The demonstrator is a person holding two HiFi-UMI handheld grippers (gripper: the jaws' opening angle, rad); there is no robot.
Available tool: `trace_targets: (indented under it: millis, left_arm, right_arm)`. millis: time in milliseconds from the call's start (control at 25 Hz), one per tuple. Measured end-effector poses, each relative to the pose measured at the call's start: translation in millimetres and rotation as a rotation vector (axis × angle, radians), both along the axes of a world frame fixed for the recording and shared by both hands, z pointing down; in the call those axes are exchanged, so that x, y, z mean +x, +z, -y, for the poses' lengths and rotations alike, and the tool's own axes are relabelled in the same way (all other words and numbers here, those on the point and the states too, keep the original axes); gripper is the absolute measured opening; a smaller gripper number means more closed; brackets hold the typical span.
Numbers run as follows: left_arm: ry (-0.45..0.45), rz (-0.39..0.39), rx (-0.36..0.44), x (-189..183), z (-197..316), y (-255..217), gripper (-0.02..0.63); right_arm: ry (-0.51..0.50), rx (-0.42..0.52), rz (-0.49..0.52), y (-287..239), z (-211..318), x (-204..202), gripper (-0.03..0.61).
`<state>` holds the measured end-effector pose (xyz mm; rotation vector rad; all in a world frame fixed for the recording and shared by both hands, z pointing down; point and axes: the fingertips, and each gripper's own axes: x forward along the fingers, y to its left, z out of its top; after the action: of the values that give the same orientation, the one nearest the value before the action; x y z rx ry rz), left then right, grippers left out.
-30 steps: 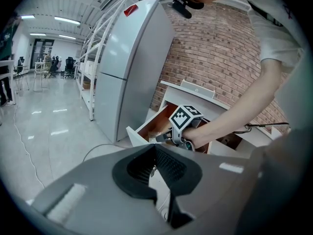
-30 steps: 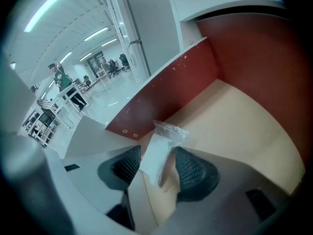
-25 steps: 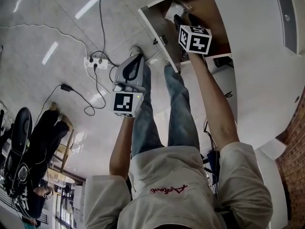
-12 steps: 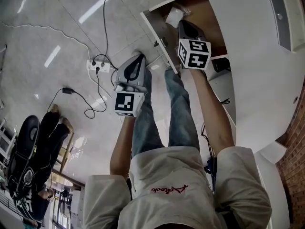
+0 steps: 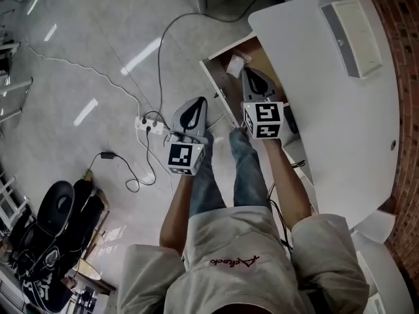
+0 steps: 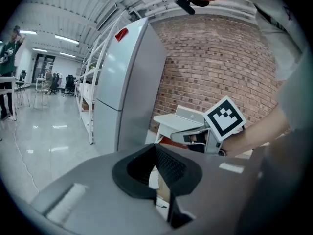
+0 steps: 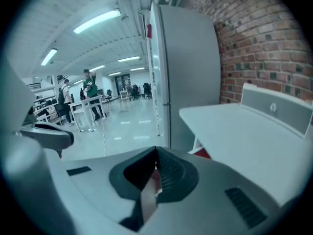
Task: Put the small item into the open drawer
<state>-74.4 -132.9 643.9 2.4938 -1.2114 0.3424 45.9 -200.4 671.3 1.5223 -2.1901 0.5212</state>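
The small white item (image 5: 234,65) lies inside the open wooden drawer (image 5: 215,87) under the white desk. My right gripper (image 5: 248,71) hovers over the drawer just right of the item, jaws shut and empty; in the right gripper view its pads (image 7: 155,155) meet with nothing between them. My left gripper (image 5: 196,102) hangs left of the drawer front above the floor, jaws shut and empty (image 6: 155,149). From the left gripper view the right gripper's marker cube (image 6: 225,118) shows in front of the desk. The drawer is hidden in the right gripper view.
The white desk (image 5: 327,103) carries a flat grey box (image 5: 357,34). A power strip (image 5: 149,124) with trailing cables lies on the glossy floor. A tall grey fridge (image 7: 188,67) stands by the brick wall. Black bags (image 5: 46,227) sit at lower left. People stand far off (image 7: 90,89).
The right gripper's jaws have closed and it has drawn back from the white item, which stays in the drawer. The head view has pulled away, showing more desk and floor.
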Motion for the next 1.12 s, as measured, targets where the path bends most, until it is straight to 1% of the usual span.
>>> trace_targets:
  millis: [120,240,360,480,720,880,1000,1120]
  left_arm:
    - [-0.008,-0.017,0.0,0.6,1.6,-34.7,0.009]
    - [-0.015,-0.034,0.005,4.9,0.8,-72.6,0.009]
    - [-0.025,-0.037,0.047,5.3,8.1,-115.1,0.009]
    - [-0.038,-0.038,0.09,2.1,14.4,-151.8,0.009]
    - [-0.066,-0.027,0.168,-7.7,20.1,-207.7,0.009]
    - [-0.071,-0.019,0.234,-10.8,31.3,-246.4,0.009]
    - [-0.07,-0.003,0.266,-18.2,30.1,-267.4,0.009]
    - [-0.087,0.002,0.303,-28.6,35.8,-287.2,0.009]
  right_arm:
    - [-0.019,0.08,-0.015,-58.5,-1.9,0.3,0.012]
    - [-0.003,0.143,-0.002,-114.4,-4.3,8.2,0.012]
    - [0.009,0.208,-0.003,-164.9,-3.8,15.2,0.012]
    - [0.006,0.256,-0.015,-204.3,-9.4,20.3,0.012]
    - [0.008,0.32,-0.021,-256.9,-29.7,30.1,0.012]
    - [0.014,0.372,-0.027,-289.5,-29.8,38.8,0.012]
    - [0.036,0.399,-0.024,-306.7,-36.3,44.7,0.012]
    - [0.033,0.423,-0.022,-320.0,-36.7,44.3,0.012]
